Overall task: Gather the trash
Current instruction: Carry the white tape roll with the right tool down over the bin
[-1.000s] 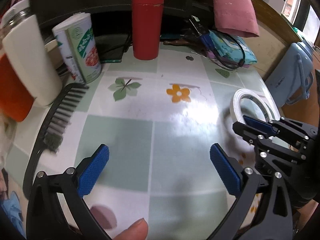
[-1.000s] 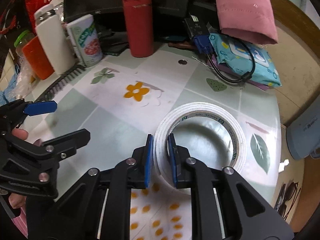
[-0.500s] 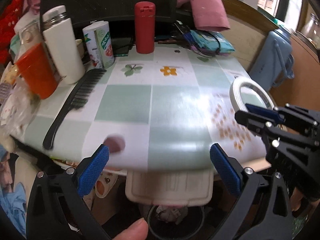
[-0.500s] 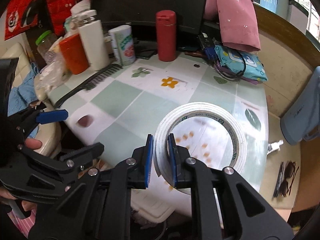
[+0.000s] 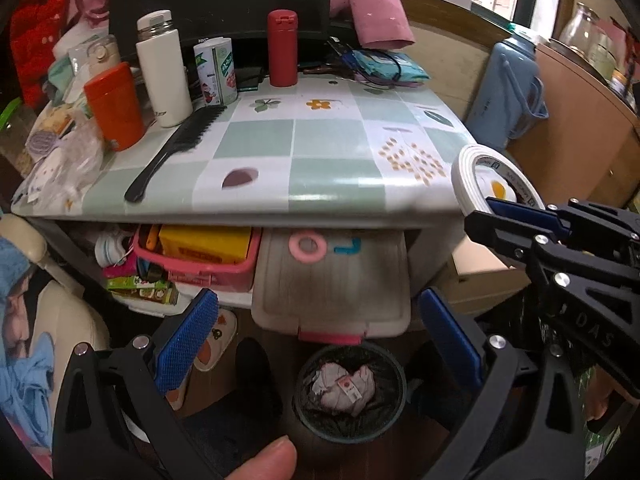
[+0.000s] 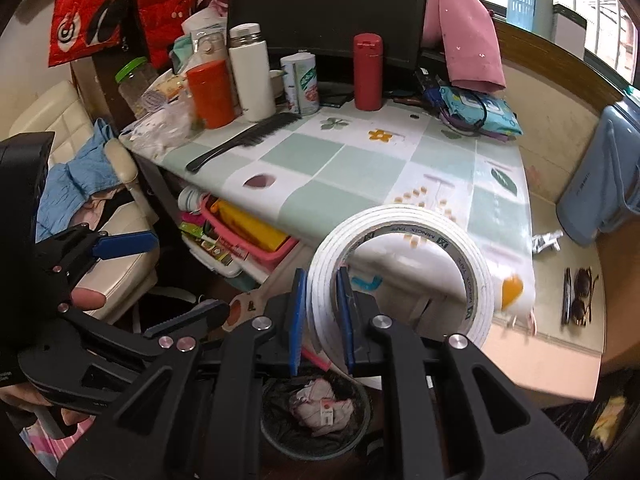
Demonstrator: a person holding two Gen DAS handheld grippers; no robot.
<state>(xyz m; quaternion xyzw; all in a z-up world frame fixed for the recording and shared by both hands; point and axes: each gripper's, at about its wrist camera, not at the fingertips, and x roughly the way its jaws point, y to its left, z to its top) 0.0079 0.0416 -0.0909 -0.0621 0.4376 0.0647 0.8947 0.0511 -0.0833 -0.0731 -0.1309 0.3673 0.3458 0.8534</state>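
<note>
My right gripper [image 6: 322, 316] is shut on a white roll of tape [image 6: 404, 236] and holds it in the air off the table's front edge; the roll also shows in the left wrist view [image 5: 476, 176]. Below it on the floor stands a round black trash bin [image 6: 316, 412] with crumpled paper inside, also in the left wrist view [image 5: 348, 392]. My left gripper [image 5: 316, 340] is open and empty, above the bin and in front of the table.
The checked table [image 5: 328, 172] holds a black comb [image 5: 176, 148], red bottle [image 5: 282, 48], white flask [image 5: 164, 68], orange cup [image 5: 114, 104] and tin [image 5: 216, 70]. Under it are a pink basket [image 5: 200, 256] and a grey lidded box [image 5: 332, 280]. A blue bag [image 5: 504, 92] stands right.
Both grippers have pulled back from over the table and lowered in front of it. The tape roll came along in the right gripper. The trash bin has come into view below.
</note>
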